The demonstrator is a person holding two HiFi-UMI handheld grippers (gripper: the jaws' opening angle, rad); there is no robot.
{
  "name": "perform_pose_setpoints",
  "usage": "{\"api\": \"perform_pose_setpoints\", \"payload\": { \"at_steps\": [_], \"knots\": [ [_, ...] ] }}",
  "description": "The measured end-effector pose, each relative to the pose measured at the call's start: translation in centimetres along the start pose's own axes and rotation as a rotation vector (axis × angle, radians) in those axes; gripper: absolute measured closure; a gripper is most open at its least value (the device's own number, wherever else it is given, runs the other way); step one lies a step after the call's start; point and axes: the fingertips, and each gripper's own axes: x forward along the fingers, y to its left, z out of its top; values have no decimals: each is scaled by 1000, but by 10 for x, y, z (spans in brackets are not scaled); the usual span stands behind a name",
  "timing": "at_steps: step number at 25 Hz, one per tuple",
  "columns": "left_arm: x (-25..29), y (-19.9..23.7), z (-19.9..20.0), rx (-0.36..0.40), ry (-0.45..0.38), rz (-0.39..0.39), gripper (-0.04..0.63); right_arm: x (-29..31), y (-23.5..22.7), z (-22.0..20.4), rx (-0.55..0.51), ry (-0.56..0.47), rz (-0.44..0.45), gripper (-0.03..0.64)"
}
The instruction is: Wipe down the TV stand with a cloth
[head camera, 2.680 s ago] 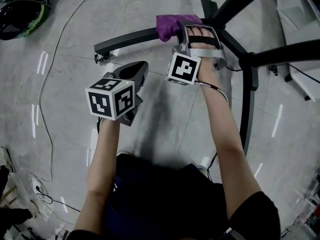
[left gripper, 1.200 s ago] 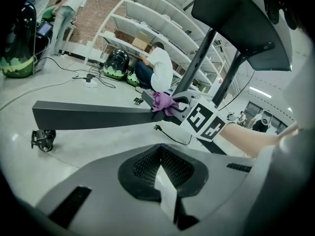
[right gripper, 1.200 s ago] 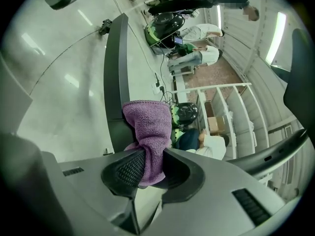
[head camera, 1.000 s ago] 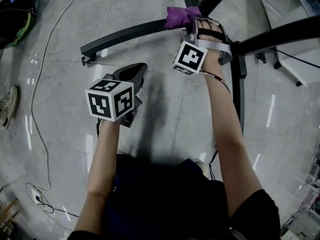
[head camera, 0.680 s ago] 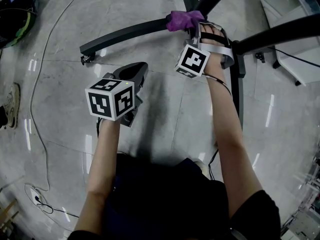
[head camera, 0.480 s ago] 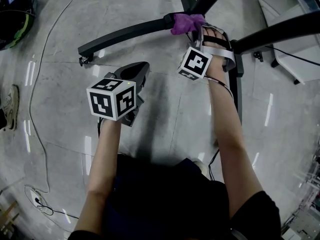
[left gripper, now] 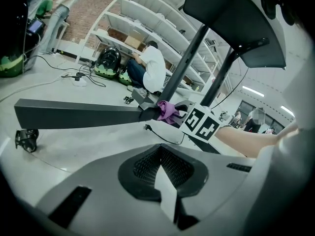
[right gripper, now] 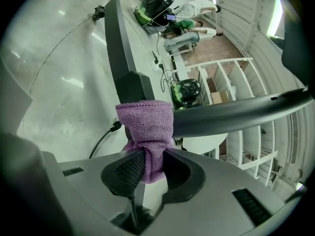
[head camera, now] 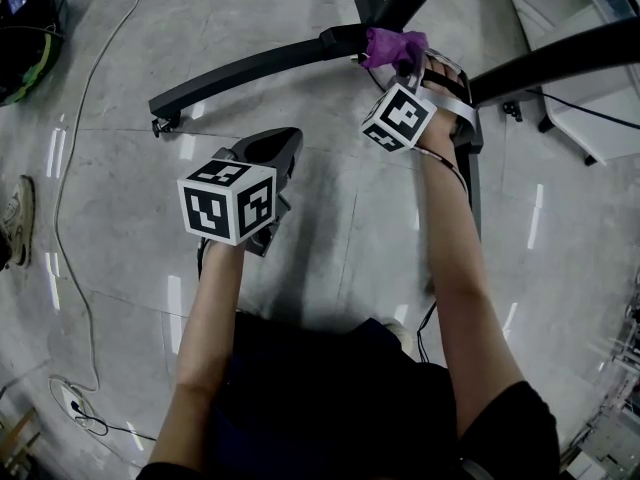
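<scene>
The purple cloth (head camera: 392, 46) rests on the black curved leg (head camera: 240, 68) of the TV stand, close to where the legs join. My right gripper (head camera: 408, 66) is shut on it. In the right gripper view the cloth (right gripper: 146, 127) is bunched between the jaws of the right gripper (right gripper: 147, 168), draped over the leg (right gripper: 118, 43). My left gripper (head camera: 282, 140) hovers above the floor, left of and nearer than the leg, shut and holding nothing. Seen from the left gripper (left gripper: 162, 167), the cloth (left gripper: 167, 110) lies at the leg's (left gripper: 74, 114) right end.
Other black stand legs (head camera: 560, 56) run right and back toward me (head camera: 474, 183). A castor (head camera: 155, 126) ends the curved leg. Cables (head camera: 75, 168) trail over the floor at left. A black and green helmet (head camera: 22, 28) lies top left. A person (left gripper: 150, 68) crouches by white shelving.
My right gripper has slid the cloth to the right along the curved leg, toward the junction of the legs. The left gripper has stayed in place, shut.
</scene>
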Motion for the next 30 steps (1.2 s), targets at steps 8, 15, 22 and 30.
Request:
{"api": "perform_pose_setpoints", "payload": {
  "at_steps": [8,15,22,30],
  "knots": [
    [3,3,-3,-2,12,1,588,11,-4,0,23,1,-7,511],
    [5,-1,-5,0,19,-6,588,6,-6,-5,14,14,-14,512],
    [10,-12,-9,13,32,-25,588,1,-1,-26,27,46,-3,512],
    [15,-26,-14,28,50,-53,588,-7,1,-55,17,105,-5,511]
  ]
}}
